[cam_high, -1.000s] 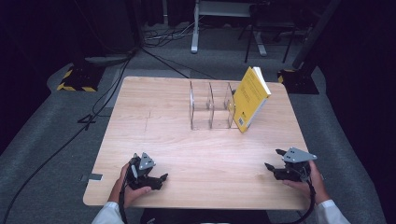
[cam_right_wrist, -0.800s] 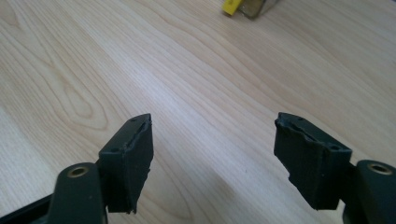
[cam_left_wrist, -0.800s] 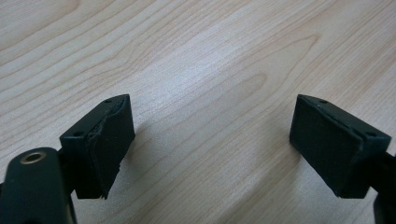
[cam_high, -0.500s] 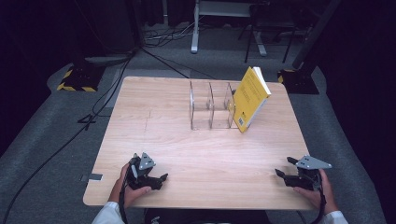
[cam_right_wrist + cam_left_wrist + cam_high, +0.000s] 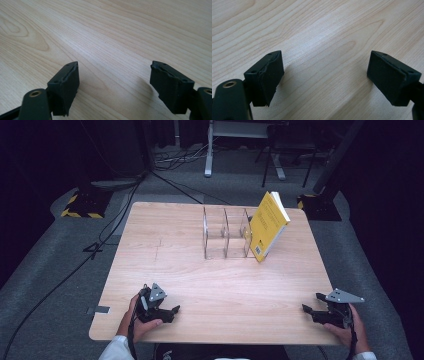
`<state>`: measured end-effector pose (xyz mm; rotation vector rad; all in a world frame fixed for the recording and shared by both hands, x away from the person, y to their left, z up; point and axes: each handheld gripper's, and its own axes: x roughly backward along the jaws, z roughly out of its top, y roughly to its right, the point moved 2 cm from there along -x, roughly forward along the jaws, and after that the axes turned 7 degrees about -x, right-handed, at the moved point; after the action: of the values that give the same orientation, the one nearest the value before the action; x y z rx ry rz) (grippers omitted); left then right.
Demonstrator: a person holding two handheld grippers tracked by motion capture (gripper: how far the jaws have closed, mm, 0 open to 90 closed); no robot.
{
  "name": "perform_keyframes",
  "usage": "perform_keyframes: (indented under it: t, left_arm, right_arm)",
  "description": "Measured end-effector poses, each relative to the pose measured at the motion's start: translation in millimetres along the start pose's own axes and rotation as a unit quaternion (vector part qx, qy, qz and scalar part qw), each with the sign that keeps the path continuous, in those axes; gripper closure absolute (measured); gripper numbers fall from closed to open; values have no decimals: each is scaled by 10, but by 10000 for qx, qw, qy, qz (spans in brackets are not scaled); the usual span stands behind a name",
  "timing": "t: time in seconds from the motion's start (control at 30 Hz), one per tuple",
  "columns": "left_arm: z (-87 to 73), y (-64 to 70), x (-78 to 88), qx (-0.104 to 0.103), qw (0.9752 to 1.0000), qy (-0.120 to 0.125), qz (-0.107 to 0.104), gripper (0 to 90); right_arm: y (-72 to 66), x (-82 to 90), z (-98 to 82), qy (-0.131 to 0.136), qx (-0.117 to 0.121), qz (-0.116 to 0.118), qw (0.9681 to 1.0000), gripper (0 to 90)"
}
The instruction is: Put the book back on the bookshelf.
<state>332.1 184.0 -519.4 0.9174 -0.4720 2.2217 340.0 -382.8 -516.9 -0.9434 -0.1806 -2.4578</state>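
Note:
A yellow book (image 5: 268, 225) leans tilted against the right end of a clear acrylic divider rack (image 5: 225, 233) at the back middle of the wooden table (image 5: 215, 285). My left gripper (image 5: 174, 310) rests at the front left in a hand, open, with bare wood between its pads (image 5: 270, 72). My right gripper (image 5: 306, 310) sits at the front right corner, low over the table; its jaws have just been opening and stand wide apart with nothing between the pads (image 5: 67, 82).
Grey carpet surrounds the table. Black cables (image 5: 95, 247) run across the floor at the left, and a yellow-and-black striped stand base (image 5: 80, 205) sits at the back left. Metal furniture legs (image 5: 240, 150) stand behind the table.
My right gripper has moved back toward the table's front right corner and down, away from the book. The left gripper has stayed where it was.

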Motion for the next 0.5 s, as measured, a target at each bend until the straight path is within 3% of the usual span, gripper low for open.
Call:
perform_keyframes:
  t: [0.1,0.5]
  left_arm:
    - [0,-6,4,-54,10000,-14,37,145]
    - [6,-8,0,-47,10000,-24,3,145]
  right_arm:
    - [29,-11,4,-66,-134,102,9998,235]
    - [23,-16,7,-69,-167,76,9998,230]
